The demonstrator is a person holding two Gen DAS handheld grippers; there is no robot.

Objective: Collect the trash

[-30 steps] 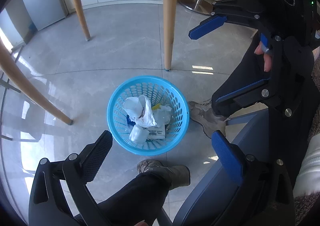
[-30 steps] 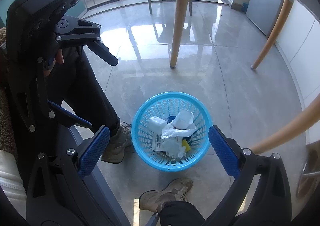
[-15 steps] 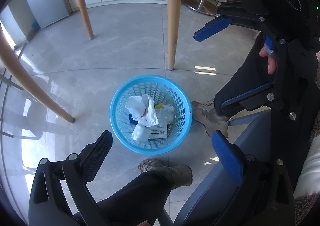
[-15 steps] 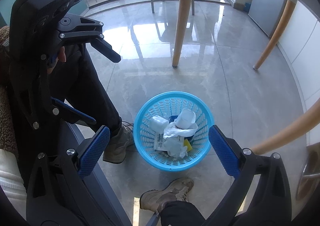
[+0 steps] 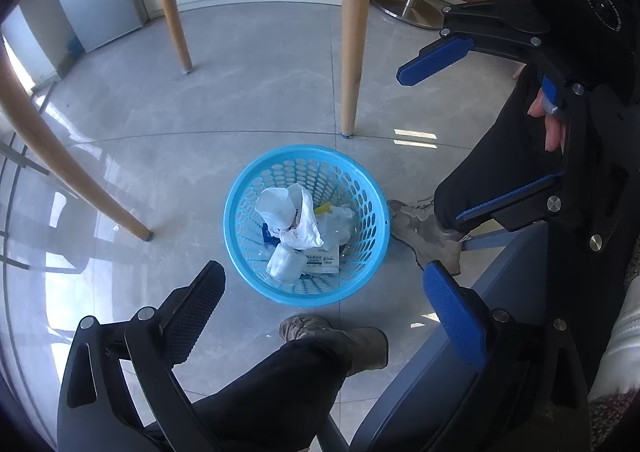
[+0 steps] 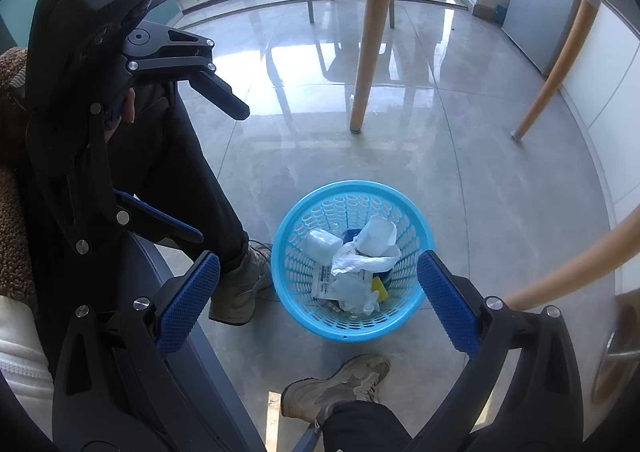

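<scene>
Both cameras have risen slightly; grippers (image 5: 324,306) (image 6: 318,300) gape empty above the bin (image 5: 306,224) on glossy grey tiles (image 5: 248,91) among table legs (image 5: 354,31).

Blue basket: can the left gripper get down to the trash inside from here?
Probably yes. The left gripper is open and empty above the blue basket, whose top is uncovered; the crumpled paper lies on top, nothing between.

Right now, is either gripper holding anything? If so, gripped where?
Nothing is held. The left gripper and right gripper are both open and empty above the blue basket; the trash lies inside it.
</scene>
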